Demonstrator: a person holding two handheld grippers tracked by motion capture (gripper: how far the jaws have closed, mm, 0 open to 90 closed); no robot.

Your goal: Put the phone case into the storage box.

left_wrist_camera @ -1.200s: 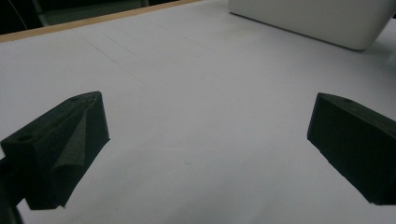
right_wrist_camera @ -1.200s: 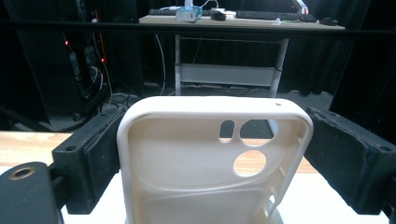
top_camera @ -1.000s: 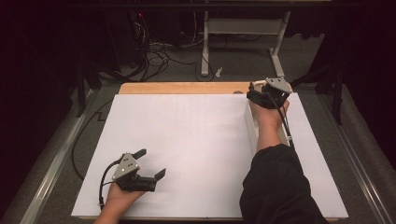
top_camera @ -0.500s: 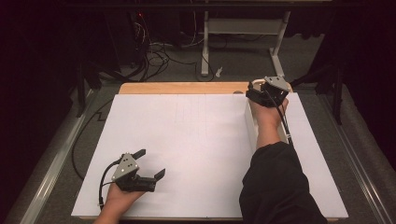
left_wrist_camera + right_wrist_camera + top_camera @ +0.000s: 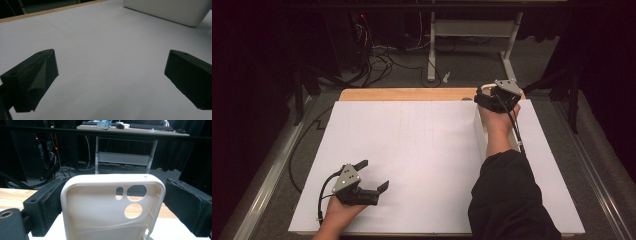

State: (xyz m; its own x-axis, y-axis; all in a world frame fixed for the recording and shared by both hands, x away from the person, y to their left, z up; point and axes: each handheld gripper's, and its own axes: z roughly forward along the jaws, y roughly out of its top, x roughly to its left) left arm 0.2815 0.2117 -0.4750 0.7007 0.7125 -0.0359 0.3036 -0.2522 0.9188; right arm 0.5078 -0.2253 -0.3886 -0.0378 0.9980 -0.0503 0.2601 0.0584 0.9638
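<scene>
A white phone case (image 5: 112,207) with camera cut-outs stands upright between the jaws of my right gripper (image 5: 112,202), and both black pads press its side edges. In the high view my right gripper (image 5: 495,97) is held at the far right of the table, just over the wooden back edge. My left gripper (image 5: 372,176) rests near the front left of the white sheet. Its jaws are spread wide in the left gripper view (image 5: 110,67), with only bare sheet between them.
A white sheet (image 5: 412,150) covers the table, with a wooden strip (image 5: 407,94) along the back. A white box (image 5: 480,131) lies under my right forearm, and the white box (image 5: 170,10) also shows far off in the left gripper view. Cables and a desk frame (image 5: 472,30) are beyond the table.
</scene>
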